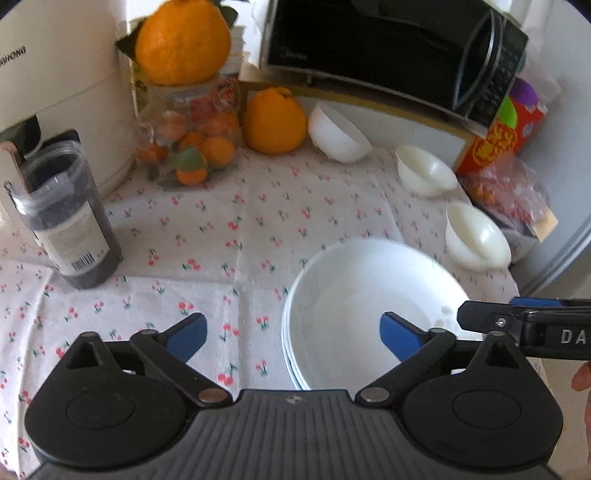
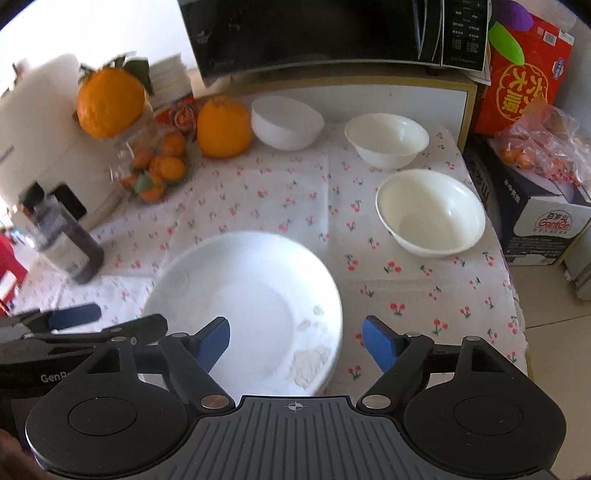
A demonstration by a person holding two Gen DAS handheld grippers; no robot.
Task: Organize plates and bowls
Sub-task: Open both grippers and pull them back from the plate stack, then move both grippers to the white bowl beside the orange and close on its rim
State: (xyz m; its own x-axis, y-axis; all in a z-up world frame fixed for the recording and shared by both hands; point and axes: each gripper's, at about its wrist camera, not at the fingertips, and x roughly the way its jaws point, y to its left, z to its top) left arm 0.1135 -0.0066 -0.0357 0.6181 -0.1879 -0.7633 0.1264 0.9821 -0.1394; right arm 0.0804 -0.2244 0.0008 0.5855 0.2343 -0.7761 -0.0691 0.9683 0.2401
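Stacked plates [image 2: 255,295] sit at lower centre of frame on the cherry-print cloth [image 2: 424,295]. Right gripper [image 2: 295,341] and left gripper [image 1: 293,338] both spread wide, holding nothing. Three white bowls [image 2: 430,212] stand upper right, below the microwave [image 2: 314,33].

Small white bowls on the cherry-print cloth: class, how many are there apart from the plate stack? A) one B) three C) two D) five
B: the right wrist view shows three, a far bowl beside the orange, a middle bowl, and a near bowl, all beyond the plate stack.
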